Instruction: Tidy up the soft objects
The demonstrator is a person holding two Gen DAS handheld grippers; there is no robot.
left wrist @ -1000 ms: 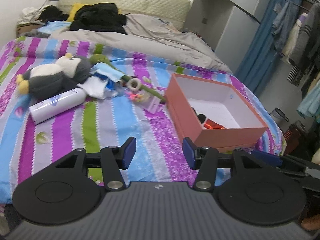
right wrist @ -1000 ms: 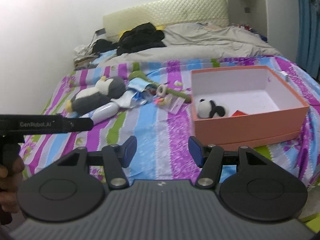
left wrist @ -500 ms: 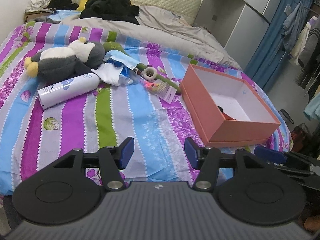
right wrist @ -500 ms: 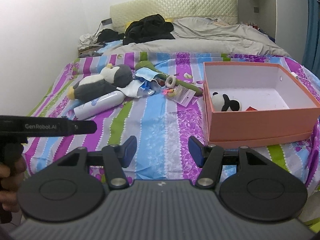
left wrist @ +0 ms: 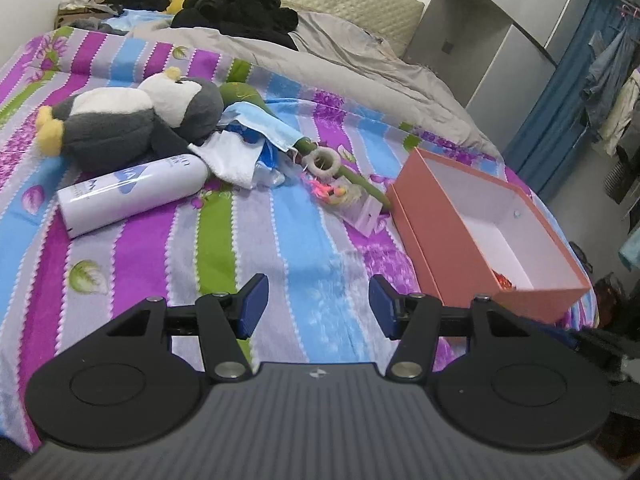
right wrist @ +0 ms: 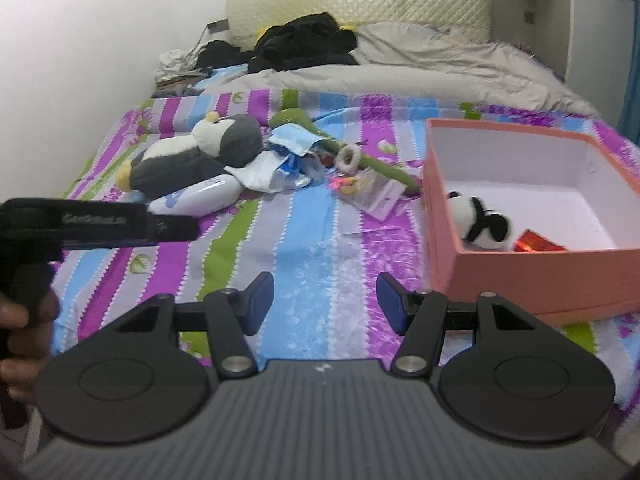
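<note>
Both grippers over the striped bedspread [left wrist: 132,248], jaws abt half open, nothing btwn them: left gripper [left wrist: 318,306], right gripper [right wrist: 325,302]. Left gripper's body shows only as a dark bar at the right view's left edge. Orange box [right wrist: 532,276] right of the jaws; small panda plush [right wrist: 482,226] inside, partly behind its wall; red item beside it unclear. Farther, left of centre: white bottle [left wrist: 132,194], penguin plush [left wrist: 128,122], blue mask [left wrist: 264,124], jumbled bits hard to ID. All well apart from the jaws.

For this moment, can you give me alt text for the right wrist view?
The open, empty right gripper hovers over a striped bedspread, facing a salmon box holding a small panda plush. Left of the box lie a penguin plush, a white bottle and a blue face mask.
</note>
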